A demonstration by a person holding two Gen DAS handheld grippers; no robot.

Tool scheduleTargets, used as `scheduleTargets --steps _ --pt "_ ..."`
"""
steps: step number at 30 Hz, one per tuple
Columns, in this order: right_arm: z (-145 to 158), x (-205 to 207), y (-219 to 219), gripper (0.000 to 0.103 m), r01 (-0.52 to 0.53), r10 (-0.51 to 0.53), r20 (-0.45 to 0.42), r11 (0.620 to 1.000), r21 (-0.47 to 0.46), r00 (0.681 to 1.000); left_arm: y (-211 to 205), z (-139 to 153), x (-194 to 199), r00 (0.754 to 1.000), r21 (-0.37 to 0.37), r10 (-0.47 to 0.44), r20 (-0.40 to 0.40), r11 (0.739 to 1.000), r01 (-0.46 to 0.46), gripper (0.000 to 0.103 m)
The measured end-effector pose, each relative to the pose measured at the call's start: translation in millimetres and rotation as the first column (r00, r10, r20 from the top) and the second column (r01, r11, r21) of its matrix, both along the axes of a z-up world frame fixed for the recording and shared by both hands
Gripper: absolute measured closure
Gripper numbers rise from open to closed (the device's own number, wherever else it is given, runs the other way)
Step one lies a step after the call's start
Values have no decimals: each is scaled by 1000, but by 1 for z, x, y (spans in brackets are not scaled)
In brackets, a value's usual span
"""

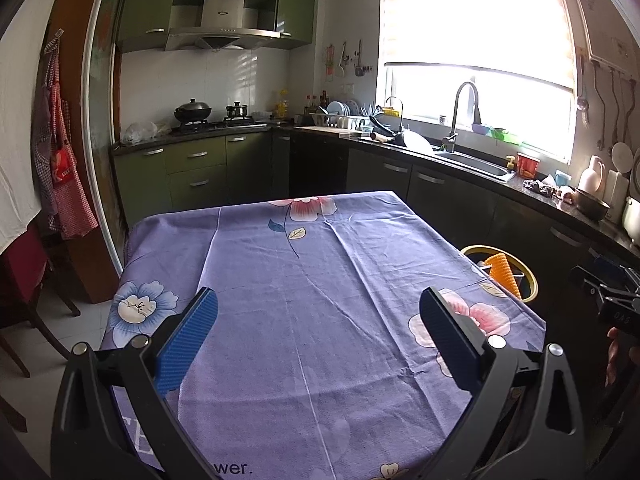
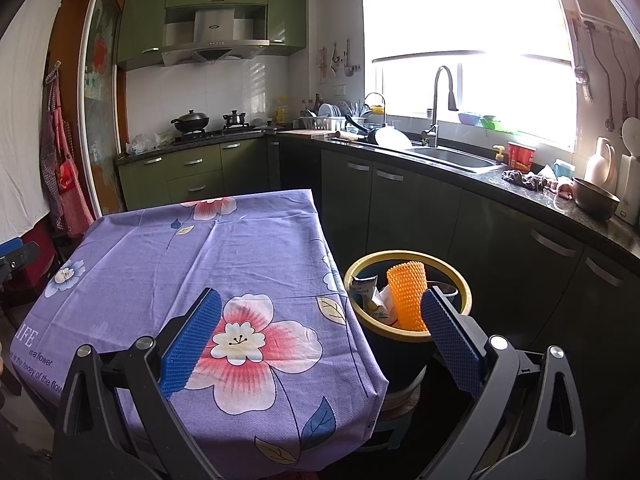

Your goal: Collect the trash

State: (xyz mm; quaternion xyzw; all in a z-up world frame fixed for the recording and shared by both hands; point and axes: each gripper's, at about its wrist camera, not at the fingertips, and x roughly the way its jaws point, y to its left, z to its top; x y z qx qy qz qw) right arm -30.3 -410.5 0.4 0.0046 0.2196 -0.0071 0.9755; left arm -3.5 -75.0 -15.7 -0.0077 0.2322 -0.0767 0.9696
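Note:
A dark bin with a yellow rim [image 2: 440, 259] stands on the floor to the right of the table. Inside it lean an orange mesh sleeve [image 2: 406, 292] and crumpled wrappers [image 2: 370, 290]. In the left wrist view the bin [image 1: 532, 280] peeks past the table's right edge with the orange sleeve [image 1: 505, 272] showing. My left gripper [image 1: 318, 304] hovers open over the bare purple flowered tablecloth [image 1: 304, 280], holding nothing. My right gripper [image 2: 320, 304] is open and empty above the table's right front corner, its right finger [image 2: 448, 332] in front of the bin.
The tablecloth [image 2: 160, 264] drapes over all table edges. A dark counter with a sink [image 2: 452, 158], a rag [image 2: 522, 178] and a bowl [image 2: 596, 198] runs along the right. A stove with pots [image 1: 192, 114] is at the back. A red chair [image 1: 24, 280] stands left.

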Motion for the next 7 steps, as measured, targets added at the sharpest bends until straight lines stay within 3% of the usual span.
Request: scheduleTargets --steps 7 --pt "-4 22 3 5 -16 15 -32 1000 -12 999 12 -4 32 997 -23 12 -76 1000 -13 7"
